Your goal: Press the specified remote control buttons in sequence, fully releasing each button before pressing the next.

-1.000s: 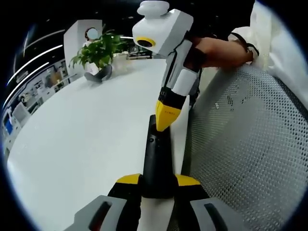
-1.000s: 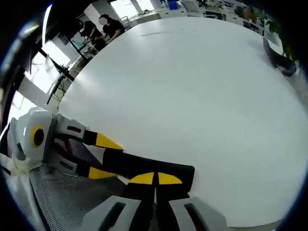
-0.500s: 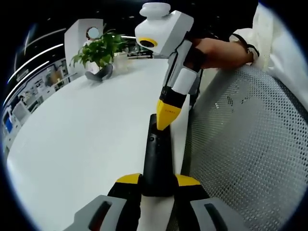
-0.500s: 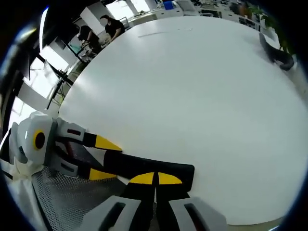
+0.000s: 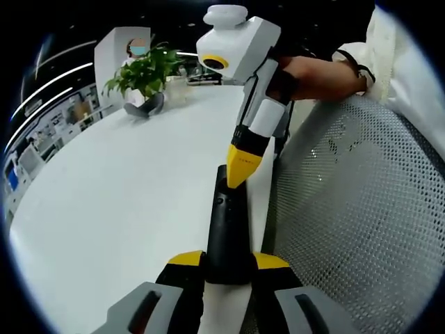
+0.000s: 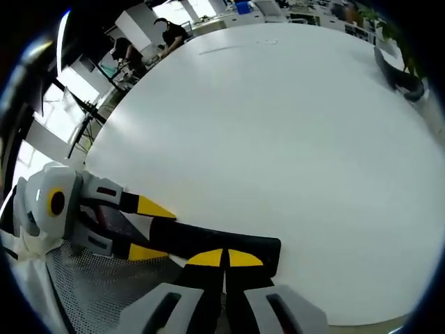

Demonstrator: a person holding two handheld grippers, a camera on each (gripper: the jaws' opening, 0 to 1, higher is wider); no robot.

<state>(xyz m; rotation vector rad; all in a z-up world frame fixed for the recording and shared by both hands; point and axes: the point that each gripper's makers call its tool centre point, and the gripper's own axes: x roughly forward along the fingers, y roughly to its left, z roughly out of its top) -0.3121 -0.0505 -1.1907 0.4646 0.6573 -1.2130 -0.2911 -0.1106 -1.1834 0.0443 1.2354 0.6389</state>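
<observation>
The left claw [image 5: 228, 263] is clamped on the near end of the remote [image 5: 227, 229] (stiff, light, probably slick) at the tabletop [image 5: 125, 195] edge, while the right claw [image 5: 236, 177], tips together, touches its far end.

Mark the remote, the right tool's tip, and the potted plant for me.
remote [image 5: 227, 233], left gripper view, on the middle of its black body.
right tool [image 5: 236, 174], left gripper view, on its closed yellow tip over the remote's far end.
potted plant [image 5: 144, 73], left gripper view, on its green leaves.
</observation>
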